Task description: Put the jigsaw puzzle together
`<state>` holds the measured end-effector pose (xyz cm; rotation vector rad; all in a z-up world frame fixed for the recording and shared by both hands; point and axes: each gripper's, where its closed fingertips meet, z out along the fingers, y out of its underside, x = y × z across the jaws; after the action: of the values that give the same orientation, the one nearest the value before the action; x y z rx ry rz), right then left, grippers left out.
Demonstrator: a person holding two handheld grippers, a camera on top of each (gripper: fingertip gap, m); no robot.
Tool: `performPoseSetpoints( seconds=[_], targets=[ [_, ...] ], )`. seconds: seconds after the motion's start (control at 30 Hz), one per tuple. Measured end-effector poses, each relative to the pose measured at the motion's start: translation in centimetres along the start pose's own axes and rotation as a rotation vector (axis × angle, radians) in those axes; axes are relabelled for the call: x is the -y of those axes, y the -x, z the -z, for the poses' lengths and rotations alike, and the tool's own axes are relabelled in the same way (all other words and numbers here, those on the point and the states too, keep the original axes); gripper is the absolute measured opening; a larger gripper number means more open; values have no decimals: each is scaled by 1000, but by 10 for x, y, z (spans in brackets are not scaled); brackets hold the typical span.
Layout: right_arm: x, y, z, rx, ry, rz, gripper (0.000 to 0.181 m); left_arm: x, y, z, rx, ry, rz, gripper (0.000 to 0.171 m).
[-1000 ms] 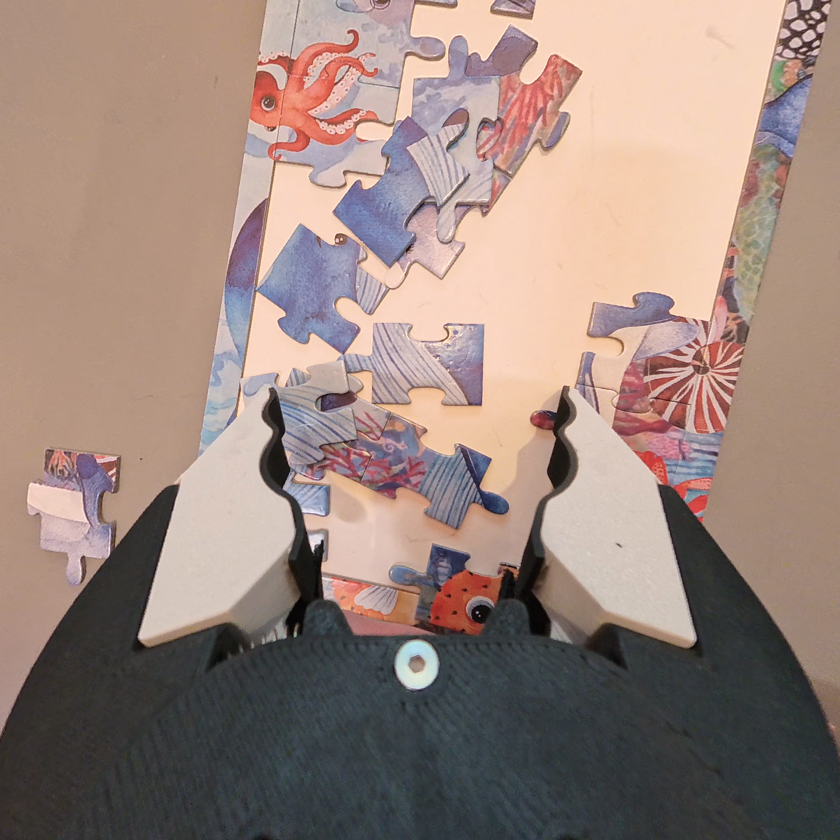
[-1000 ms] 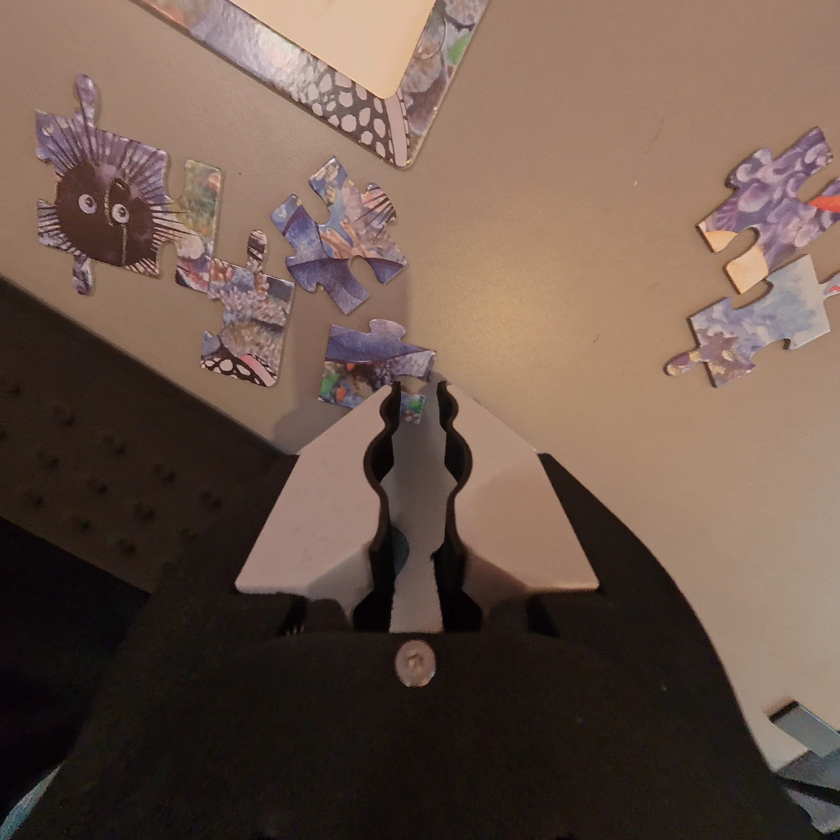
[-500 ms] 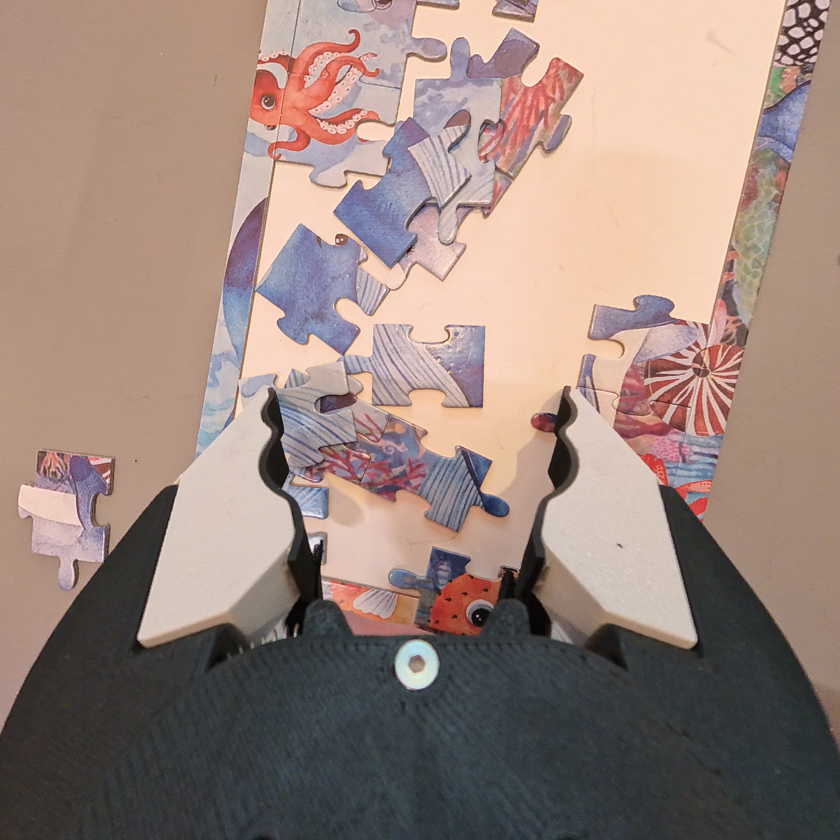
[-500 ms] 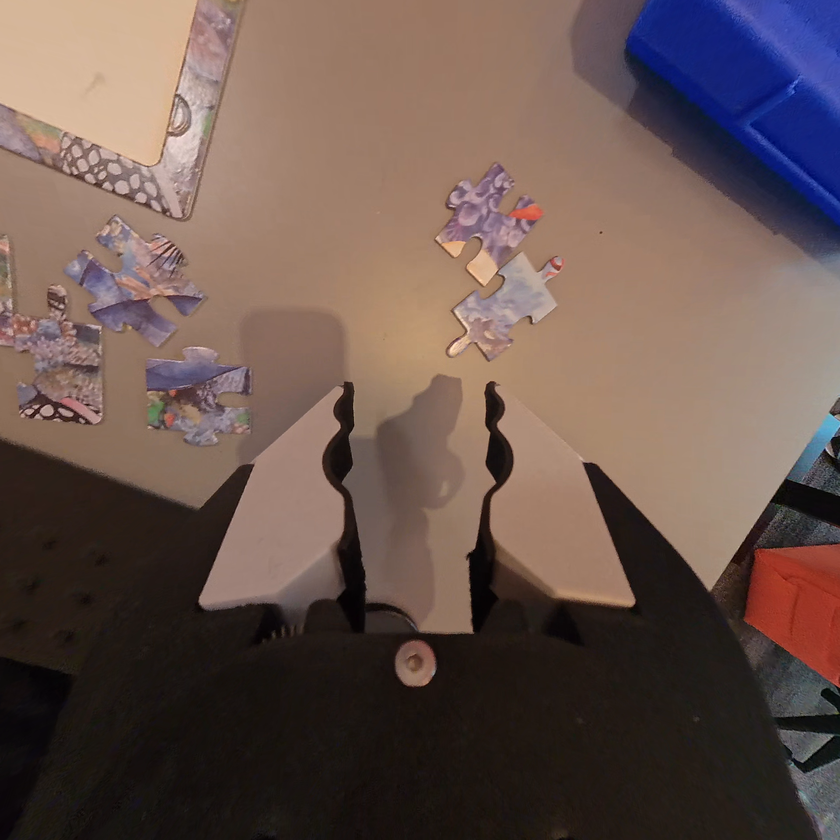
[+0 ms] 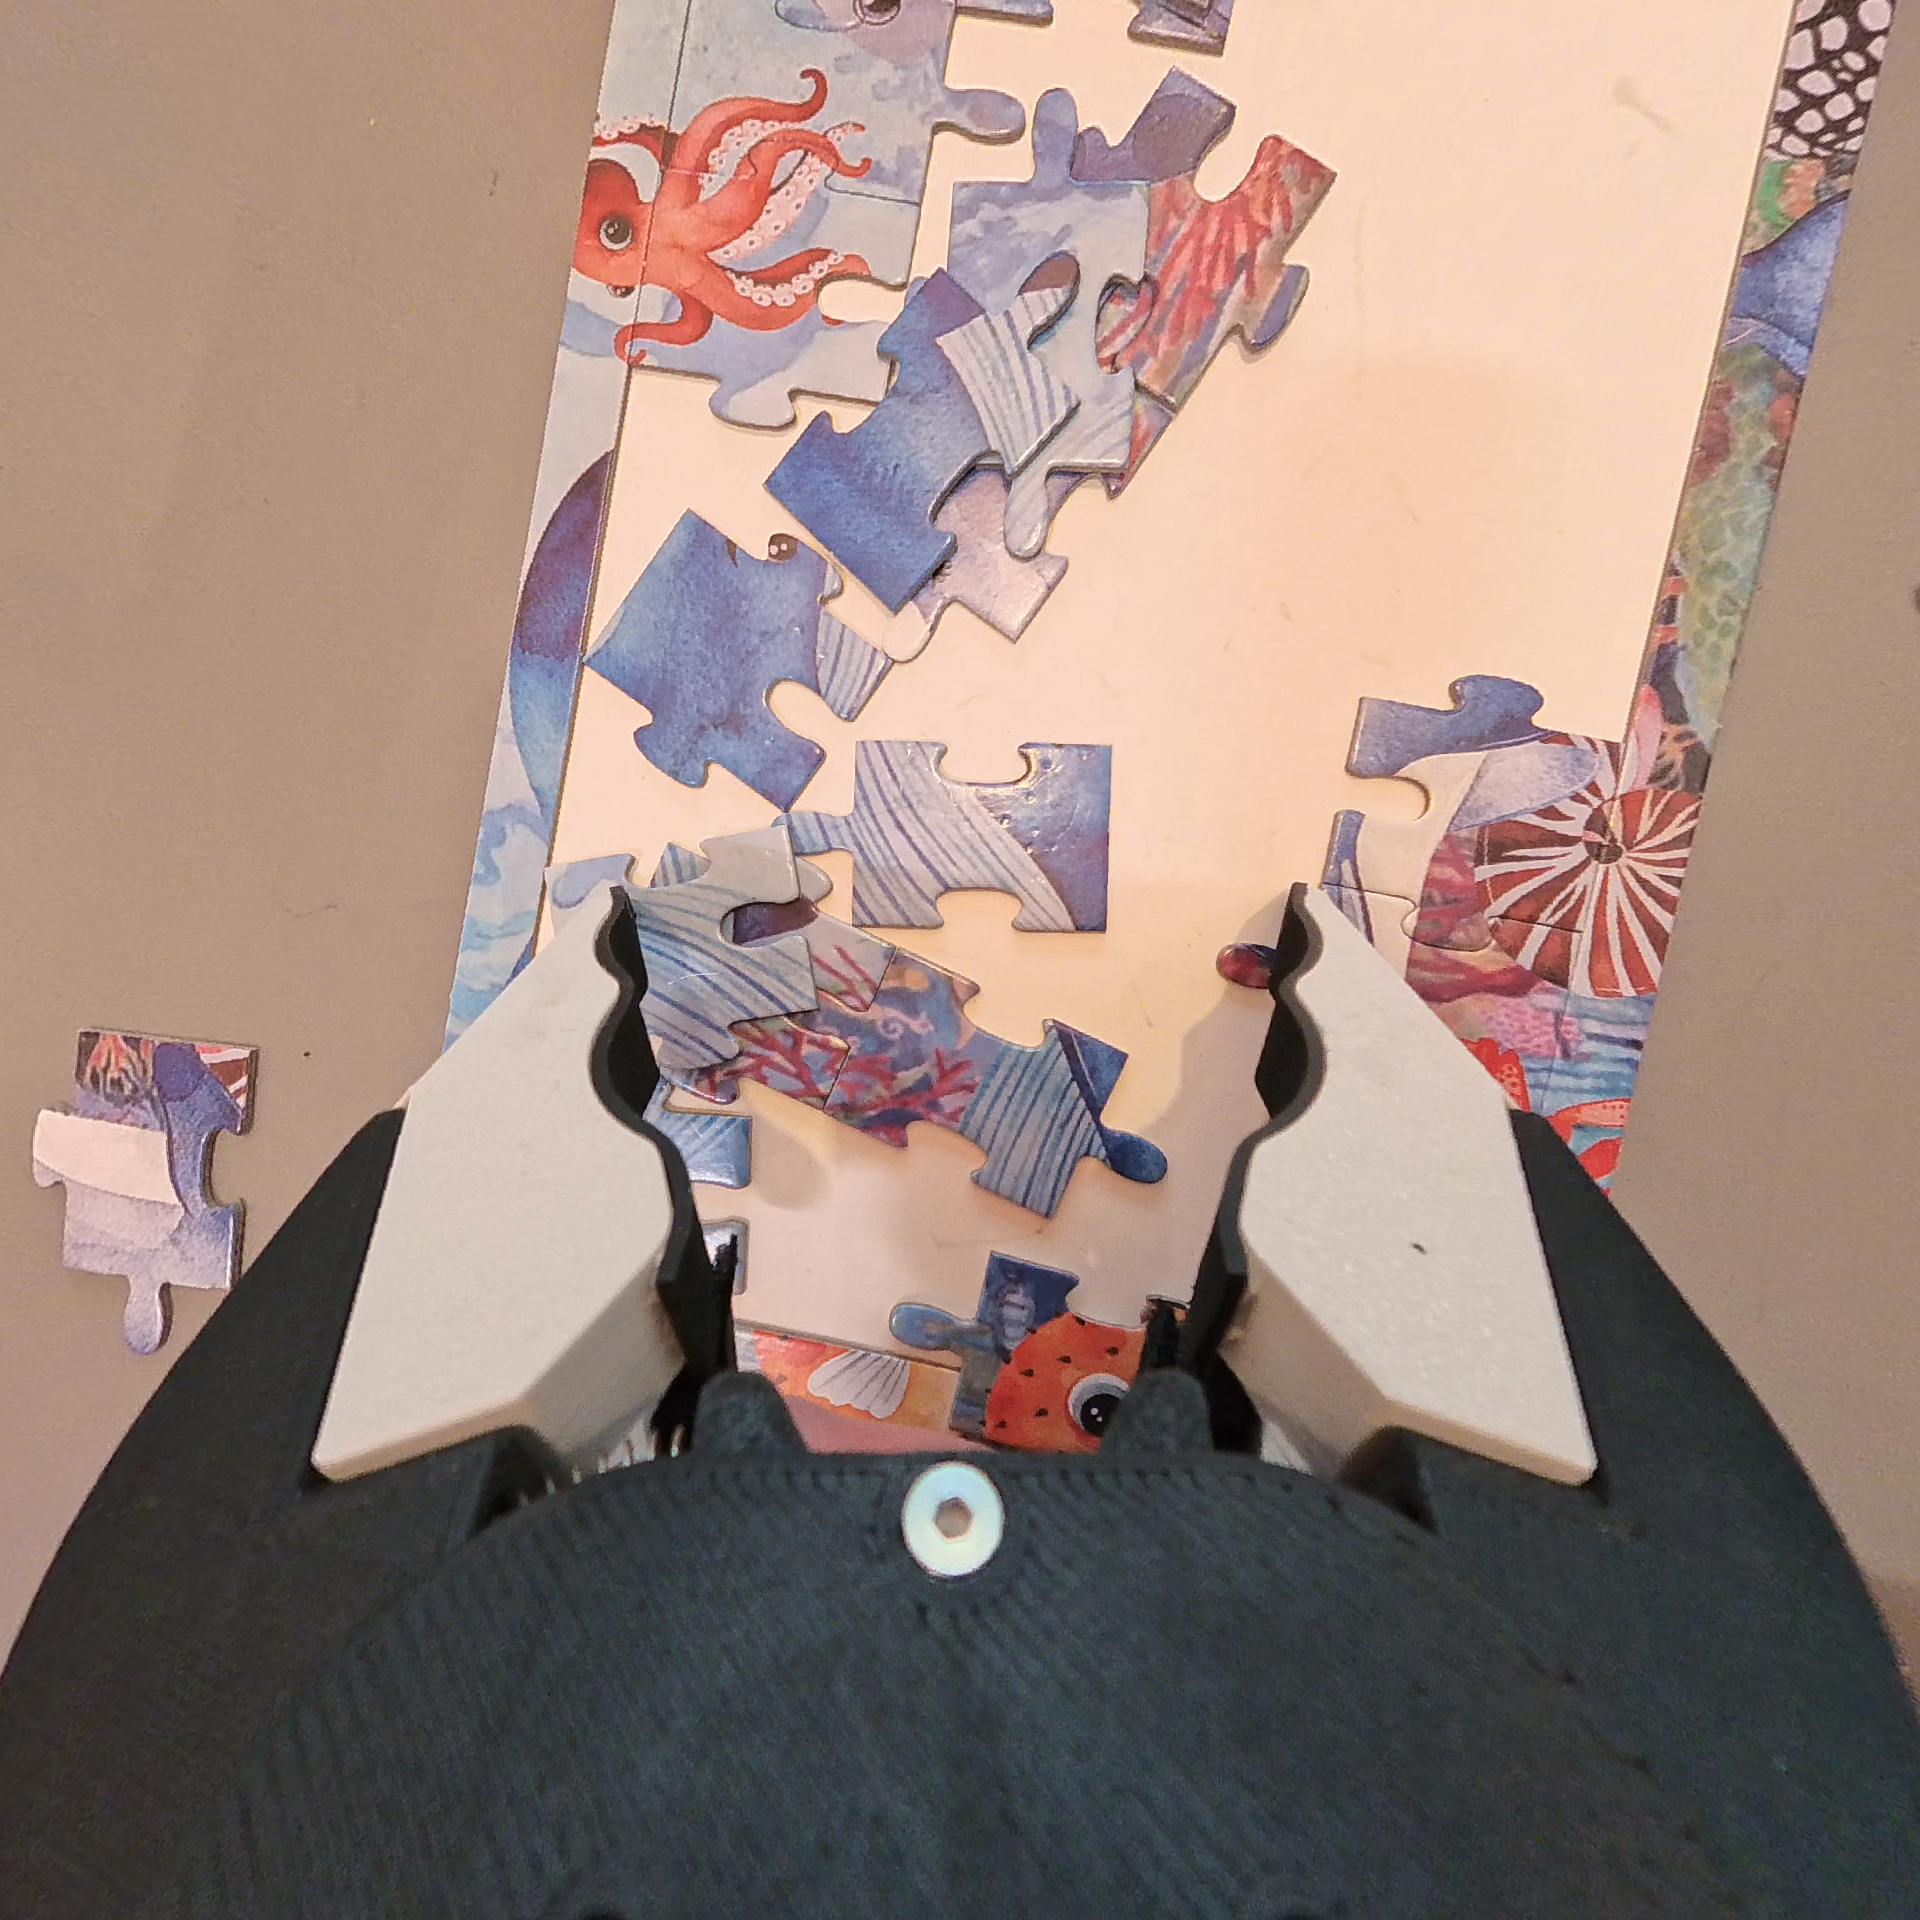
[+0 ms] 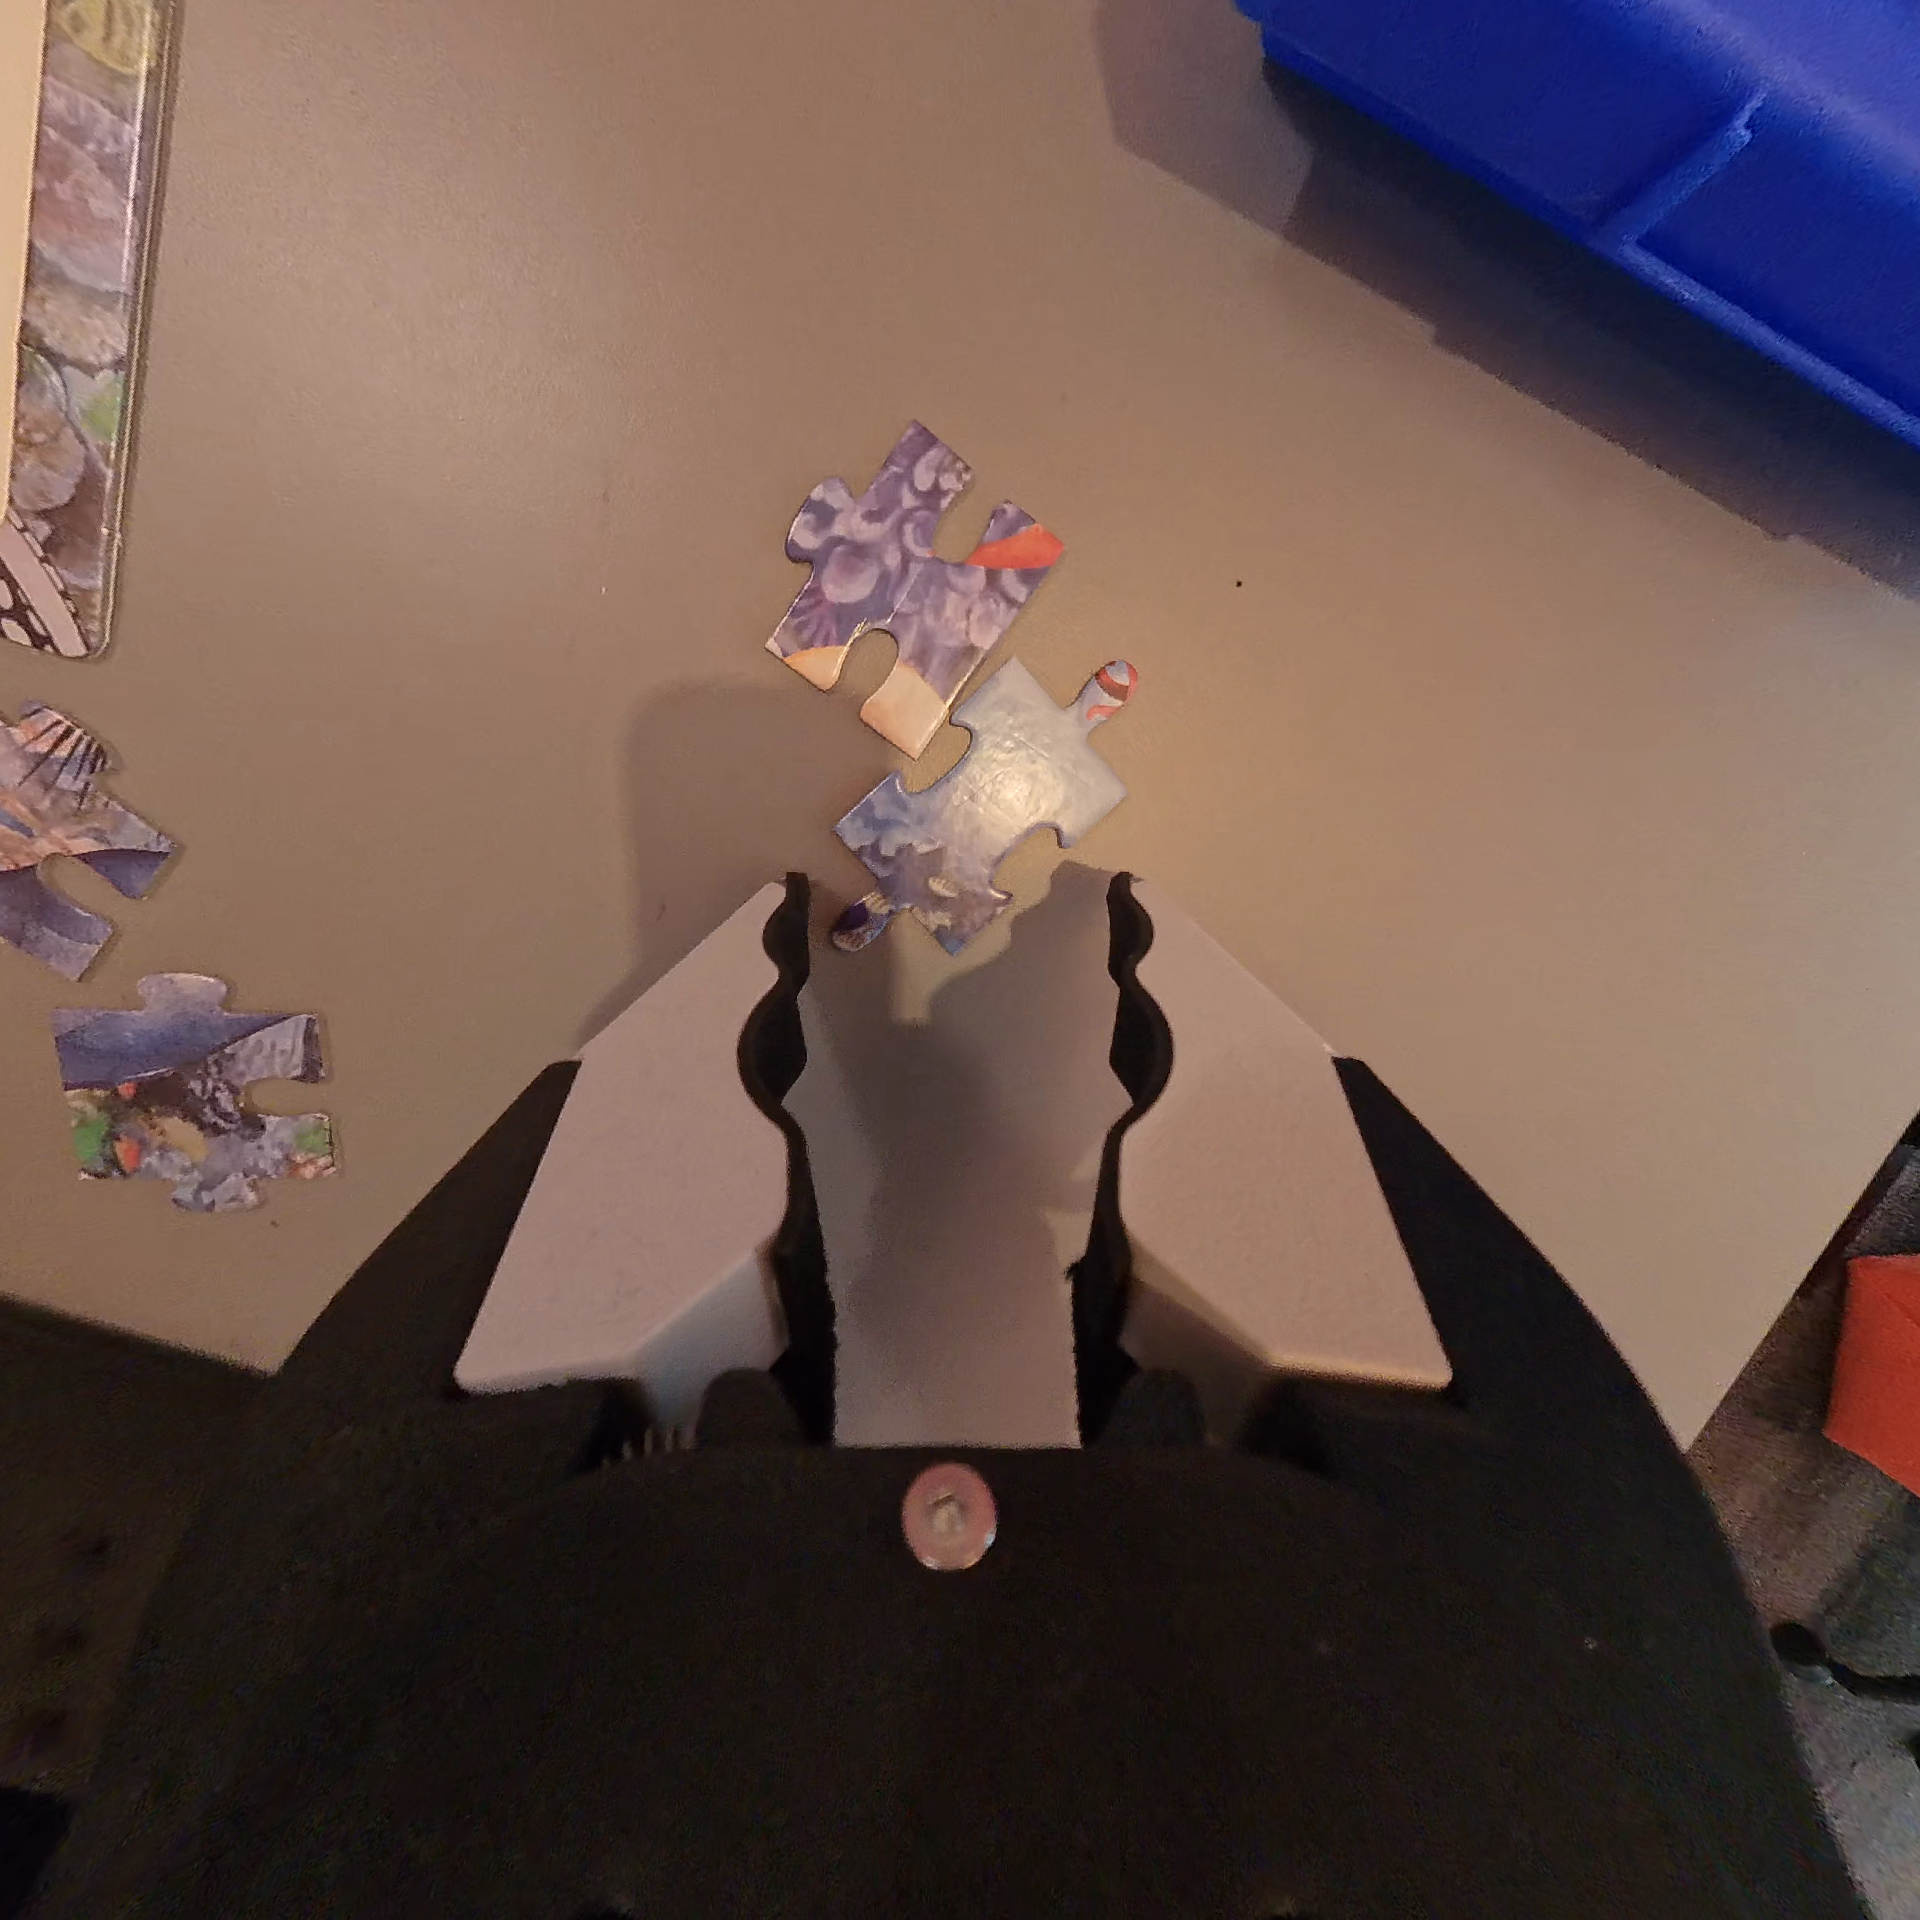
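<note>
The left gripper (image 5: 951,914) is held with its jaws wide apart and empty above the near end of the puzzle tray (image 5: 1351,436), where loose pieces (image 5: 883,1060) are scattered on the cream base. The right gripper (image 6: 951,883) is likewise spread and empty, beside the tray on the table (image 6: 520,416), with a pale blue piece (image 6: 987,810) just ahead of its tips.

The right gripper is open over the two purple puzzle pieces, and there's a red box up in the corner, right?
Nearly. In the right wrist view the box is blue, not red. The right gripper is open, near the two purple puzzle pieces.
</note>
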<state>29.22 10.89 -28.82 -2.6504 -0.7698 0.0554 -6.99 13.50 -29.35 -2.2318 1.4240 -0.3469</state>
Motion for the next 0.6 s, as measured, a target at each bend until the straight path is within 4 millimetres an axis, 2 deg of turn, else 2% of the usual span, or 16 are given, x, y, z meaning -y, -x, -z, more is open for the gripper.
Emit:
performPoseSetpoints(
  seconds=[0.13,0.27,0.6],
  targets=[
    [2,-7,-1,-30,13,9,56,0,0,0,0,-1,1,118],
    [21,-3,4,-23,-43,57,58,0,0,0,0,-1,1,118],
    [45,13,-19,85,-38,136,64,0,1,0,0,-5,2,118]
  ],
)
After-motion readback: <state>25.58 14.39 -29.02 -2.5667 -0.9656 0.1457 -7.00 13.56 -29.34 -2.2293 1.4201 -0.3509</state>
